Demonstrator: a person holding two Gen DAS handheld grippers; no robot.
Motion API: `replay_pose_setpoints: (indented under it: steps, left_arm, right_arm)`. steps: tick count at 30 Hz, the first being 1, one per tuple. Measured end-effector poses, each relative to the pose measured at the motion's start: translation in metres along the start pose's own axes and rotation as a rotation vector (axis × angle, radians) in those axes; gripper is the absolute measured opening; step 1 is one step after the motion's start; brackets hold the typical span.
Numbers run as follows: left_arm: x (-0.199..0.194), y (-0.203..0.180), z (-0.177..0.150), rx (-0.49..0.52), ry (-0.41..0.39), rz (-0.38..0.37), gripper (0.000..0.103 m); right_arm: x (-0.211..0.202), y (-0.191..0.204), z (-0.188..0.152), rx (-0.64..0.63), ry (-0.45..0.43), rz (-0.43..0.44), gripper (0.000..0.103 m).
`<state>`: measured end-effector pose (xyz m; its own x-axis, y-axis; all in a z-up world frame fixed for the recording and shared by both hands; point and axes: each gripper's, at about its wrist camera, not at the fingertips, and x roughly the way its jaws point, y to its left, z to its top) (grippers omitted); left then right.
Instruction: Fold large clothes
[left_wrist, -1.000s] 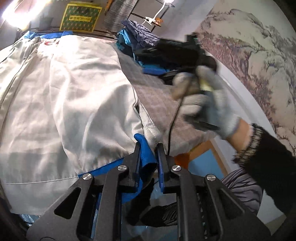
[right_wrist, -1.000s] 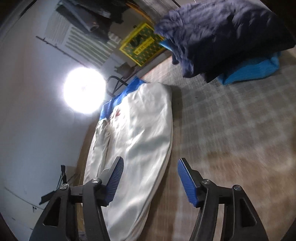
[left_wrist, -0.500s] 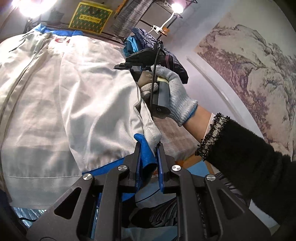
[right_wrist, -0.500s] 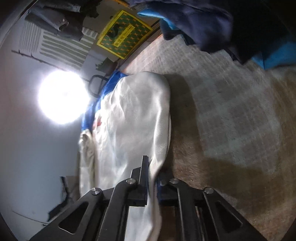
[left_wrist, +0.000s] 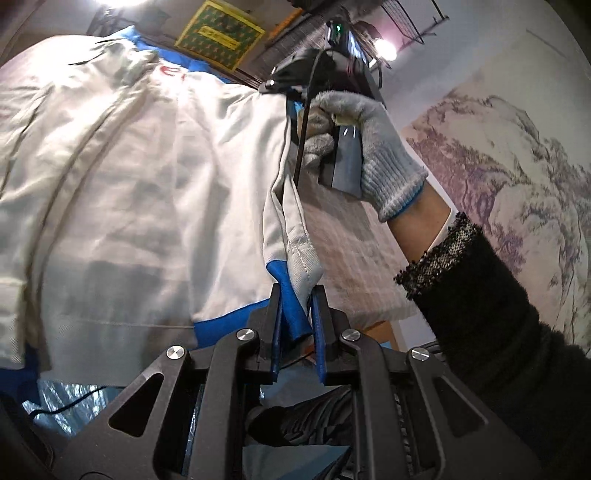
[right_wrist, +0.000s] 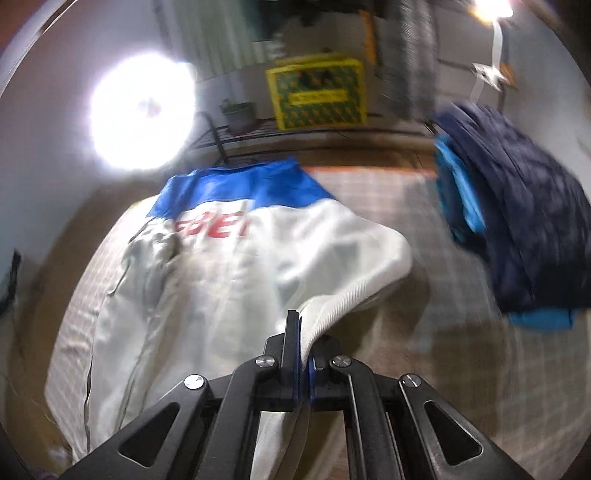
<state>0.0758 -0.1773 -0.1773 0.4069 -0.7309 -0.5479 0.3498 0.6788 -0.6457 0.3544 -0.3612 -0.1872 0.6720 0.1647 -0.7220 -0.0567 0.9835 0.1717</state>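
A large white jacket (left_wrist: 147, 177) with blue trim and red lettering lies spread on a checked table cover (left_wrist: 343, 258). My left gripper (left_wrist: 297, 314) is shut on the jacket's blue and white near corner. My right gripper (right_wrist: 301, 332) is shut on the jacket's white right edge (right_wrist: 332, 306) and holds it lifted off the cover. In the left wrist view the gloved right hand (left_wrist: 369, 140) grips the right tool high along that same edge. The jacket (right_wrist: 221, 280) shows its blue yoke at the far end.
A pile of dark navy and light blue clothes (right_wrist: 517, 229) sits at the far right of the table. A yellow-green box (right_wrist: 317, 96) stands on a wire shelf behind. A bright lamp (right_wrist: 144, 110) glares at left. A painted wall (left_wrist: 498, 147) runs along the right.
My right gripper went from open above the cover to shut on the jacket's right edge, then lifted it. The left gripper kept its hold on the corner and rose slightly.
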Motion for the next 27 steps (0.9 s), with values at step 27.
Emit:
replay_pose_setpoints:
  steps: [27]
  left_arm:
    - [-0.038, 0.095, -0.021, -0.224, -0.009, 0.122, 0.011]
  right_arm:
    - [0.086, 0.211, -0.026, -0.469, 0.112, 0.118, 0.031]
